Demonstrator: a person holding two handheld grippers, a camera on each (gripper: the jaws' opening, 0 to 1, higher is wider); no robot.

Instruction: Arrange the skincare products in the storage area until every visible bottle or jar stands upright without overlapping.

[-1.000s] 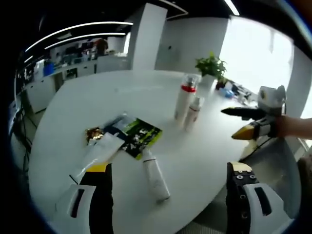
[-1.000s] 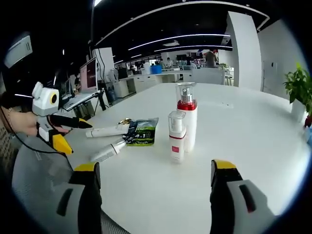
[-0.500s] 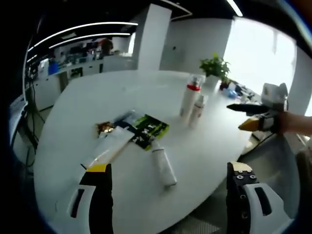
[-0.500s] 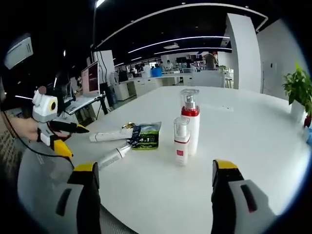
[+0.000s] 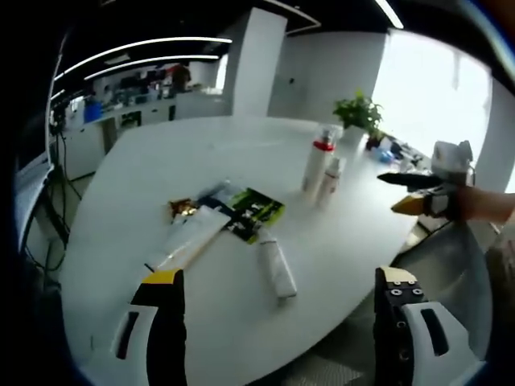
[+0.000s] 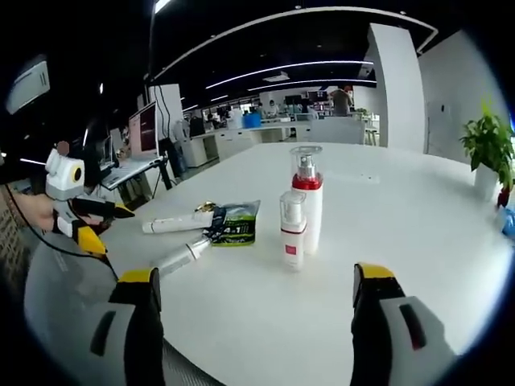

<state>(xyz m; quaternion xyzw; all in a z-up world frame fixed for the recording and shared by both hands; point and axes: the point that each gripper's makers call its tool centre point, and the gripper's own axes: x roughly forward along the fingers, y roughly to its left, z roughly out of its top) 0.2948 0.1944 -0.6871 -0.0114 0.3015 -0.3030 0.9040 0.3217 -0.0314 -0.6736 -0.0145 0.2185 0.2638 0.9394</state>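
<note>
Two pump bottles stand upright; two tubes (plus a sachet) lie flat on your surface. Both claws wide, empty.

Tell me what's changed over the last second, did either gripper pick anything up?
No. Both grippers, left and right, stayed open and empty, and both drew back slightly from the white round table. The two upright pump bottles, the lying white tubes and the green sachet kept their places.
</note>
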